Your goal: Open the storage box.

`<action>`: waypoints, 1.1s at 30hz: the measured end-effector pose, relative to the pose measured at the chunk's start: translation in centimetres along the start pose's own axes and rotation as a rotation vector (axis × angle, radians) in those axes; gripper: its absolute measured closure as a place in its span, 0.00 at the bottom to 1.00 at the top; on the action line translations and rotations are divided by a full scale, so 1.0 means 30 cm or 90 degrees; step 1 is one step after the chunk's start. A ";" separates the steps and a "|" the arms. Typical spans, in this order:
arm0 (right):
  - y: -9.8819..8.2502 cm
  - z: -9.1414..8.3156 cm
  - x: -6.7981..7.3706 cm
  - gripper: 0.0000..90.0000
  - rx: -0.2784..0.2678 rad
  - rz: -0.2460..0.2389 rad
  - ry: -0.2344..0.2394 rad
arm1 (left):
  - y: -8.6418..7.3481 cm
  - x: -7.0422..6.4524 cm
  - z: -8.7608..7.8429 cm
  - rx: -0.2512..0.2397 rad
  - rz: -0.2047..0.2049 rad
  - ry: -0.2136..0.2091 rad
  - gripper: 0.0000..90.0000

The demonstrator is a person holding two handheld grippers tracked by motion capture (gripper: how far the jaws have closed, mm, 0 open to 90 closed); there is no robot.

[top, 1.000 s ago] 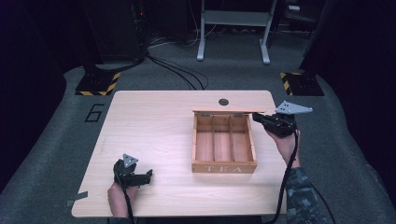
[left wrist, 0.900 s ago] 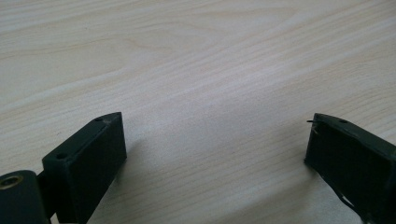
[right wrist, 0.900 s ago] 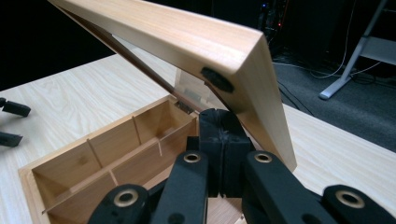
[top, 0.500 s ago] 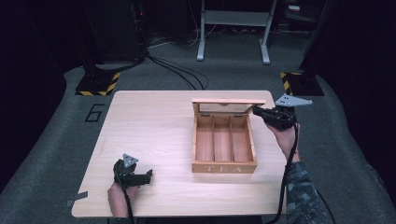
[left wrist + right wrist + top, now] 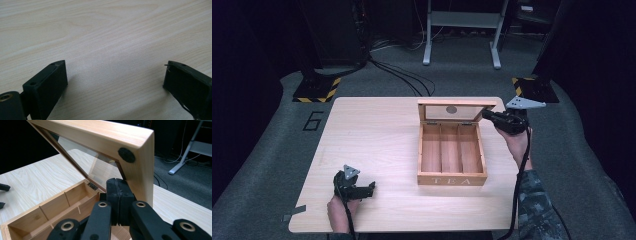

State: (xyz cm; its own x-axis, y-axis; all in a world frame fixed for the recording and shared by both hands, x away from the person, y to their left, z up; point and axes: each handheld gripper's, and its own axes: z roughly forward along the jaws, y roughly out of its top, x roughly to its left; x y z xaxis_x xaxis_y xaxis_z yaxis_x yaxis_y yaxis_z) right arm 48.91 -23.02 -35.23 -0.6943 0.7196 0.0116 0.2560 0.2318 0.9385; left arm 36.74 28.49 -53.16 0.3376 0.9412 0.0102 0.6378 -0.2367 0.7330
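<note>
Nearest the person, the left gripper [image 5: 371,189] rests on the table [image 5: 372,130] near its front edge, jaws spread wide with only bare wood between them. Farther back stands the wooden tea box [image 5: 452,155] — its glass lid [image 5: 457,110] raised. The right gripper [image 5: 488,116], jaws pressed together, touches the lid's right frame [image 5: 140,165] from below.

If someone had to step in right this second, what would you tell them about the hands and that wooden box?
Right gripper: jaws shut together with nothing between them, tips pushed under the right edge of the lid, propping it up.
Left gripper: open and empty, resting on the table near its front left corner, far from the box.
Tea box: right of the table's middle, three compartments, all bare.
Done: the glass-paned lid is raised about upright on its back hinges.
Left: probably tip the lid fully back so it stays open, then draw the right gripper away.
</note>
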 end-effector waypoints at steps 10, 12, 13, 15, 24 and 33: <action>0.007 0.007 -0.005 0.99 -0.001 0.003 0.001 | 0.000 0.000 0.000 0.000 0.000 0.001 0.05; 0.008 0.008 -0.007 0.99 -0.002 0.004 0.001 | 0.000 -0.001 0.001 -0.002 -0.002 0.001 0.05; 0.008 0.009 -0.008 0.99 -0.001 0.003 0.001 | 0.000 -0.001 0.001 -0.002 -0.002 0.001 0.05; 0.008 0.010 -0.009 0.99 0.000 0.003 0.001 | 0.000 -0.001 0.001 -0.002 -0.003 0.002 0.05; 0.007 0.013 -0.012 0.99 0.002 0.006 0.002 | 0.000 -0.001 0.001 -0.003 -0.003 0.001 0.05; 0.006 0.014 -0.013 0.99 0.001 0.003 0.003 | 0.000 -0.001 0.001 -0.003 -0.003 0.001 0.05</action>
State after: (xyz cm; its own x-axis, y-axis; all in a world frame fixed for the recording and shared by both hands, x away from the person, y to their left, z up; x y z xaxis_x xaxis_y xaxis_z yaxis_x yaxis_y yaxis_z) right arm 49.50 -22.99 -35.20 -0.6960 0.7178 0.0182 0.2603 0.2286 0.9381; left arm 36.75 28.45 -53.18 0.3332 0.9428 0.0073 0.6366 -0.2307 0.7359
